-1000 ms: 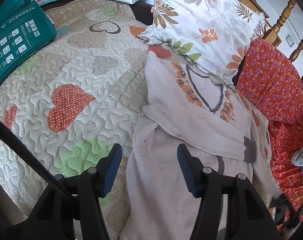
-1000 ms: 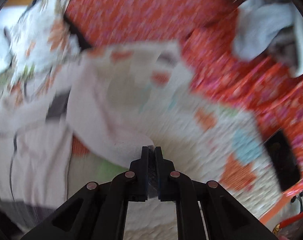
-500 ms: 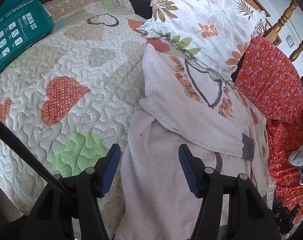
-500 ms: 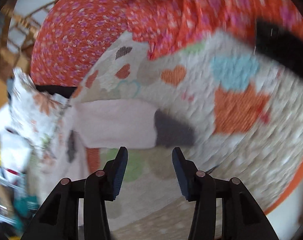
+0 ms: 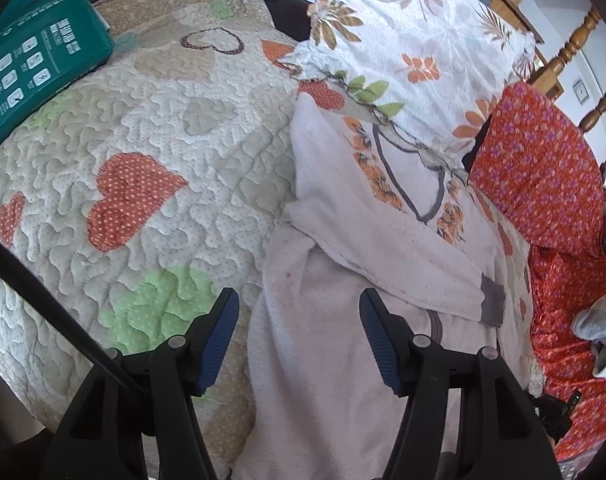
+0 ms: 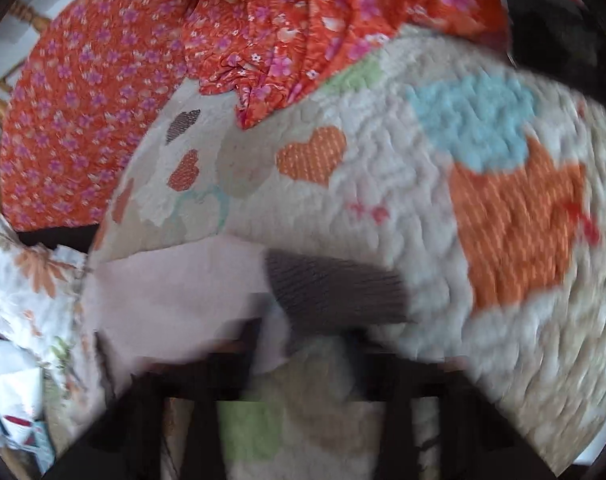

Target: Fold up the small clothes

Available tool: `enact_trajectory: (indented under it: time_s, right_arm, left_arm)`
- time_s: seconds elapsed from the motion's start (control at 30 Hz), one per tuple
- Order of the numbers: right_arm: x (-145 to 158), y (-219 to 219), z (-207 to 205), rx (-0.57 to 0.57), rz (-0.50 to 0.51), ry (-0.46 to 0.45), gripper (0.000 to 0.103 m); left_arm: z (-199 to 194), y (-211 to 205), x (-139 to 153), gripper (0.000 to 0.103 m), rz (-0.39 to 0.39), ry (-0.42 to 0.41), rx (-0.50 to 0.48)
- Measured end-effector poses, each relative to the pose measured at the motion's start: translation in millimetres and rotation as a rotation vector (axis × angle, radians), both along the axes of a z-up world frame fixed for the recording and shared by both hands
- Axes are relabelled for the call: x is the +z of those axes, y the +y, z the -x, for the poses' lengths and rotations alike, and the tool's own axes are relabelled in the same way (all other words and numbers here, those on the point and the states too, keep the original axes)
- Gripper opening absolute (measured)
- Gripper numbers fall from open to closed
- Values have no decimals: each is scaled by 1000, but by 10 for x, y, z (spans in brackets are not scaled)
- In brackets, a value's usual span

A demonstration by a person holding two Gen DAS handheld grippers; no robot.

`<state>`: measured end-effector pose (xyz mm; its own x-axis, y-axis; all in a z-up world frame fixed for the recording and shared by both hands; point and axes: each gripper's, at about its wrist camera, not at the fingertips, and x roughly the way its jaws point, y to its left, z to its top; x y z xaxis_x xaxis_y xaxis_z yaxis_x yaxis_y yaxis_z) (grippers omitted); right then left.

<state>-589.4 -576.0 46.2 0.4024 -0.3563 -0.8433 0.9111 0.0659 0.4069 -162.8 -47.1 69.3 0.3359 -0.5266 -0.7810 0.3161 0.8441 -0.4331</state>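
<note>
Quilted heart-patch bedspread (image 5: 151, 128), floral pillow (image 5: 415, 52) far; fleecy pink top (image 5: 343, 280) under my left gripper (image 5: 299, 320), jaws released; right gripper (image 6: 307, 356) blurred, can't tell.

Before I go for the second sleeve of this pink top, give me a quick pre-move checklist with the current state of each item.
1. Left claw open, empty: ok.
2. First sleeve folded across the pink top, its grey cuff on the body: ok.
3. Other sleeve's cuff in front of the right claw: ok.
4. Right claw open or shut: cannot tell, the view is blurred.
5. Neckline clear of the floral pillow: not ok, the pillow edge overlaps it.
6. Quilt left of the top free for folding: ok.
</note>
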Motion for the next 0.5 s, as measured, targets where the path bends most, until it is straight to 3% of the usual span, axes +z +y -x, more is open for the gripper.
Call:
enact_trajectory:
  time_s: [0.1,0.2,0.27,0.4,0.5]
  right_arm:
    - [393,2,-335,89,136,45,7]
    - [874,267,-1118,321,291,52,7]
    - [1021,510,-1602,475,321,6,7]
    - [1045,1237,-2704,802,311,-95,7]
    - [902,1740,-3263,945,282,-130,7]
  left_arm:
    - [-58,129,50,61,-4,-24,32]
    - [-142,271,93,62,1,-31,77]
    - [-216,384,105,63,25,-15,111]
    - [-319,557,162,63,49,-18,170]
    - [-373,661,210,64,51,-35,202]
